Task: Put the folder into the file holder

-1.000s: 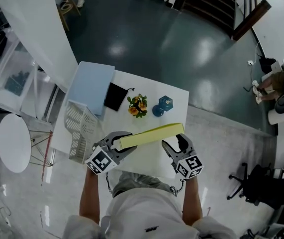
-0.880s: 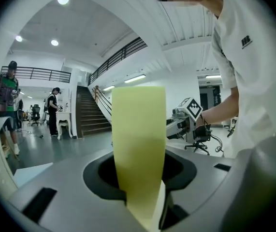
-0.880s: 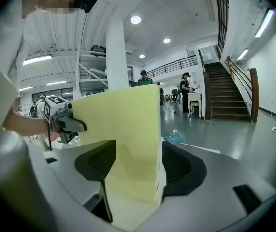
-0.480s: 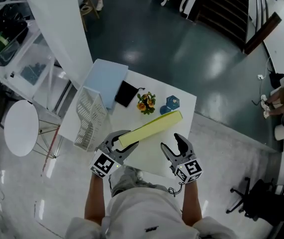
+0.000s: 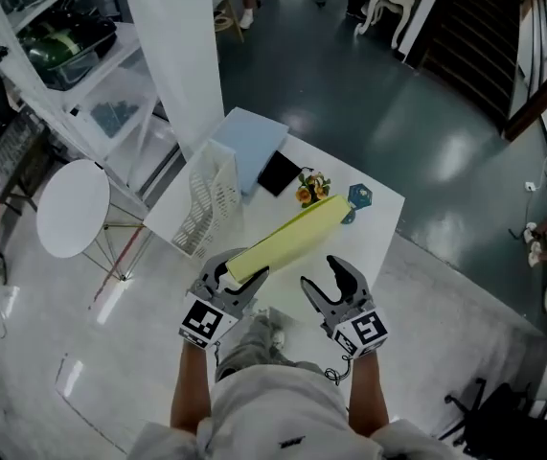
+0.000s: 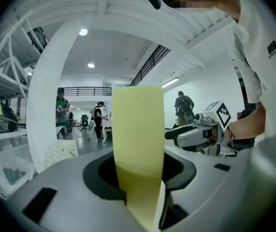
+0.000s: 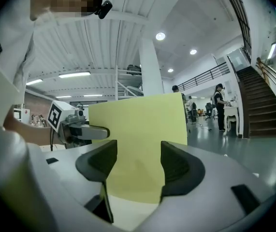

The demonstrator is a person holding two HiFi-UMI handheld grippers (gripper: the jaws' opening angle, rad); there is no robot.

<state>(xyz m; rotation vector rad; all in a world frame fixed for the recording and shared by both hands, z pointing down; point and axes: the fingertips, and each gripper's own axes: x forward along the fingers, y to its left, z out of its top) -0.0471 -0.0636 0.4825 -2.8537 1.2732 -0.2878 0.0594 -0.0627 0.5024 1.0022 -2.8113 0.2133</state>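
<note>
my left gripper (image 5: pixel 238 274) is clamped on the near end of the yellow folder (image 5: pixel 287 240), which is held tilted above the white table (image 5: pixel 376 214), its far end reaching toward the flowers (image 5: pixel 312 188). my right gripper (image 5: pixel 325 281) sits just right of the folder, jaws apart though they have just been closing a little, with nothing between them. the white file holder (image 5: pixel 211 199) stands at the table's left edge, left of the folder.

The folder (image 5: pixel 287 241) looks like smooth, matt, pale-yellow card. The file holder (image 5: pixel 208 202) is white slotted plastic with a dull finish. The table (image 5: pixel 369 223) top is smooth, matt white. The far dark floor (image 5: pixel 417 103) is glossy and mirrors lights; the near pale floor (image 5: pixel 110 353) shines too.
</note>
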